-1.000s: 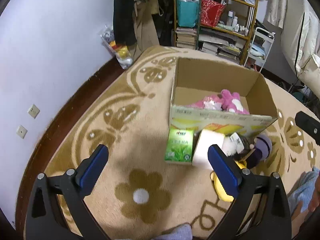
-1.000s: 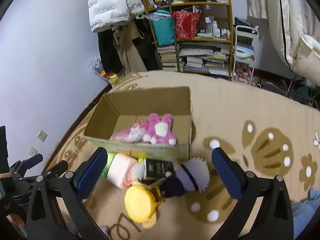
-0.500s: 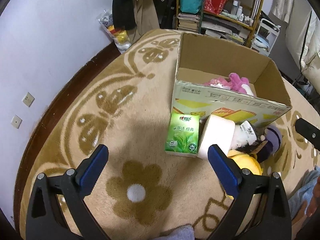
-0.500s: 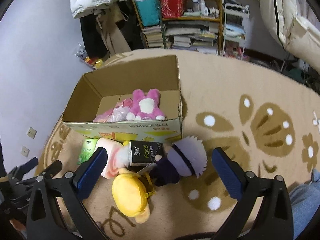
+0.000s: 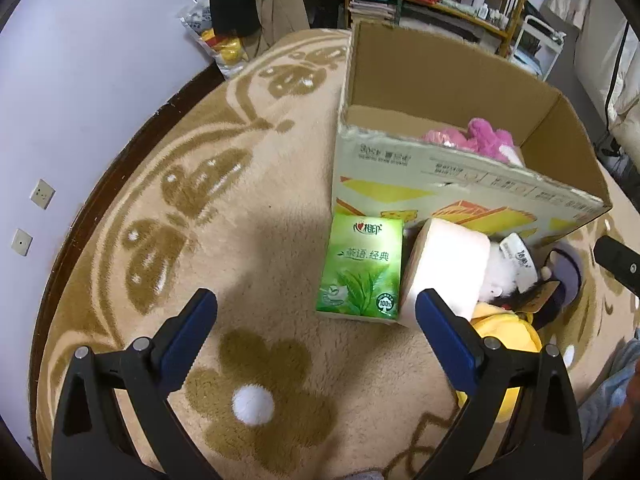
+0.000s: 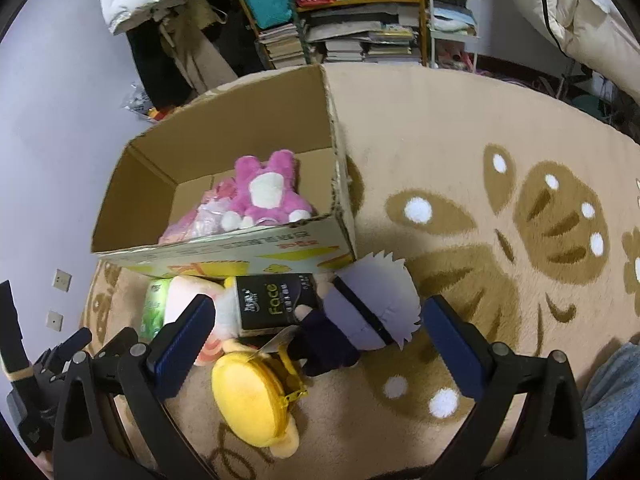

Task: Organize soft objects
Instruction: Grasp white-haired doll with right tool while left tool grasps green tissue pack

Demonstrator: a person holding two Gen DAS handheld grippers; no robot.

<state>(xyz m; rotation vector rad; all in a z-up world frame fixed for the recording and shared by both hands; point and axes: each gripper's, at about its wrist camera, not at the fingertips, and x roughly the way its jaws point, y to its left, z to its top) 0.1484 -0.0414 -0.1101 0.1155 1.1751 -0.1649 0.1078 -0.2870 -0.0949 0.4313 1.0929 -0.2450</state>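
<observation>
Left gripper (image 5: 316,312): jaws wide apart, empty, above carpet (image 5: 240,240).
Right gripper (image 6: 318,320): jaws wide apart, empty, over toy pile.
Cardboard box (image 6: 224,252): far side; pink plush (image 6: 268,192) inside, fully seen only in right view.
Green tissue pack (image 5: 362,266): near box front, label legible only in left view.
Pink-white roll plush (image 5: 444,268): touching pack's right side.
Black "Face" pack (image 6: 274,300), white-haired doll (image 6: 372,304), yellow plush (image 6: 252,396): clear in right view, mostly hidden in left.

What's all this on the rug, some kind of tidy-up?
Yes. A person holds two open grippers, left gripper and right gripper, both empty, over soft things piled before a cardboard box. A pink plush is already inside; the green tissue pack, yellow plush and white-haired doll wait outside.
</observation>
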